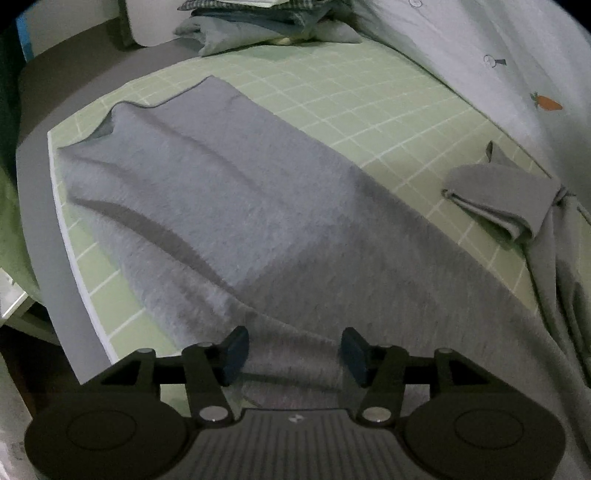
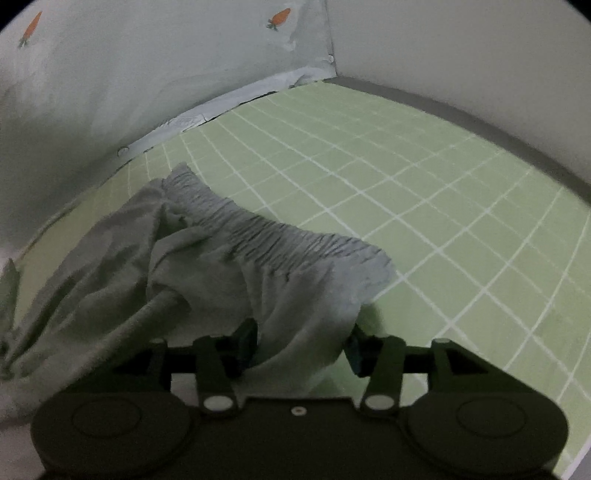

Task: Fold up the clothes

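Grey trousers (image 1: pixel 221 192) lie spread along a green grid mat (image 1: pixel 369 110), one leg stretching away to the upper left. My left gripper (image 1: pixel 295 354) hovers over the near part of that leg, its jaws standing apart with flat cloth beneath them and nothing pinched. A doubled-over grey cloth end (image 1: pixel 509 199) rests at the right. In the right wrist view the gathered elastic waistband (image 2: pixel 280 236) is bunched on the mat (image 2: pixel 406 184). My right gripper (image 2: pixel 301 347) is open, and a fold of the waist fabric hangs loosely between its fingers.
A stack of folded clothes (image 1: pixel 258 22) sits at the far end of the mat. A pale sheet with carrot prints (image 1: pixel 480 55) borders one side, also visible as the carrot-print sheet (image 2: pixel 110 74). The mat's edge (image 1: pixel 74 240) drops off at the left. A white wall (image 2: pixel 480 55) stands behind.
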`<state>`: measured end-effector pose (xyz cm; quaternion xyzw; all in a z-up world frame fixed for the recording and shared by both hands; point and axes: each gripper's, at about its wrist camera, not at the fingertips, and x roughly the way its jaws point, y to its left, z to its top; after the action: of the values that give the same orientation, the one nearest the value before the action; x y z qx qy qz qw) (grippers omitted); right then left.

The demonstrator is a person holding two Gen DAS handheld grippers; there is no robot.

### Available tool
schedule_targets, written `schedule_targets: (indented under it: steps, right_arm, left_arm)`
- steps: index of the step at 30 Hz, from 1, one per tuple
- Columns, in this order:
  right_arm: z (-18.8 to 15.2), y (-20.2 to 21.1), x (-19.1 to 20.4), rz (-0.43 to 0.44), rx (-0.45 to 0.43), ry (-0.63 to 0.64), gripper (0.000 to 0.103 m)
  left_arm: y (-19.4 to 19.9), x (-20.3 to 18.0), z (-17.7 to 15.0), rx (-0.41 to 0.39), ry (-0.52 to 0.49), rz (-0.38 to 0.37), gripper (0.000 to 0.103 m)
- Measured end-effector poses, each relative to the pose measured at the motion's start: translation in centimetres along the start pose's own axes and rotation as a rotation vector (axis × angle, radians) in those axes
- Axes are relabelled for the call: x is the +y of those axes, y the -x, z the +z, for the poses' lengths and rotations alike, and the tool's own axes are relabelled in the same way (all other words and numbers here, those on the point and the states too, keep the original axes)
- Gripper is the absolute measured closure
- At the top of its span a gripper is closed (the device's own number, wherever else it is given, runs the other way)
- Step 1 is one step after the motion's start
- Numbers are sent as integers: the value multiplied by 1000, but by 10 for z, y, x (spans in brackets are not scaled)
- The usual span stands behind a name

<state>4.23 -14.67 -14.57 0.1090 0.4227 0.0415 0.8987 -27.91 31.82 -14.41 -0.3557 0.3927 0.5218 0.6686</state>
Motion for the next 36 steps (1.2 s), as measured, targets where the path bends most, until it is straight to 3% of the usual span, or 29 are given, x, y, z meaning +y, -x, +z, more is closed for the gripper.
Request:
schedule_targets:
  steps: [1,2,3,7,11,14,19,22,25,27,28,29,32,33,35,36]
  right_arm:
    - [0,0,-1,21,2,-7,68]
    - [0,1,-3,43,4,-9,88]
    - [1,3,-4,66,2,-10,93]
    - [7,19,-16,103,-78,-14,100]
    - [18,37,-45,130,-152,-94,100]
    - [19,36,-60,86,-145,-90,100]
    - [7,26,-69,34,-100,-93,99]
    - [5,29,-70,39,-119,-107,99]
    - [8,33,-76,79,-148,-156,99]
    - [10,26,-83,79,-117,-201,97]
    - [10,19,-83,42,-81,-182,89]
    - [10,14,-79,-11,-54,-142,69]
    - [5,18,-54,-104,-64,9,52]
    - [4,20,-46,-120,-71,51,49]
    - [0,24,-30,-164,-85,124,27]
    - [-2,26,-23,-180,-92,158,23]
  left_arm:
    - [1,0,-1,-8,-8,23,70]
    - [1,-1,-2,-22,-24,44,94]
    - [1,0,-3,-31,-40,40,103]
    - [5,15,-1,-32,3,-18,103]
    - [29,38,2,-70,52,-100,103]
    - [36,56,-6,-59,76,-141,103]
    - [29,73,-26,1,100,-129,103]
    - [36,75,-35,-18,53,-120,103]
    - [45,85,-36,-29,79,-166,103]
    - [40,85,-38,-3,62,-151,103]
    - [36,83,-41,9,26,-119,103]
    - [33,78,-44,18,-17,-89,103]
    - [39,61,-47,10,-98,-82,95]
    - [43,55,-46,-1,-118,-90,87]
    - [51,44,-42,-41,-166,-109,76]
    - [55,37,-40,-66,-193,-117,70]
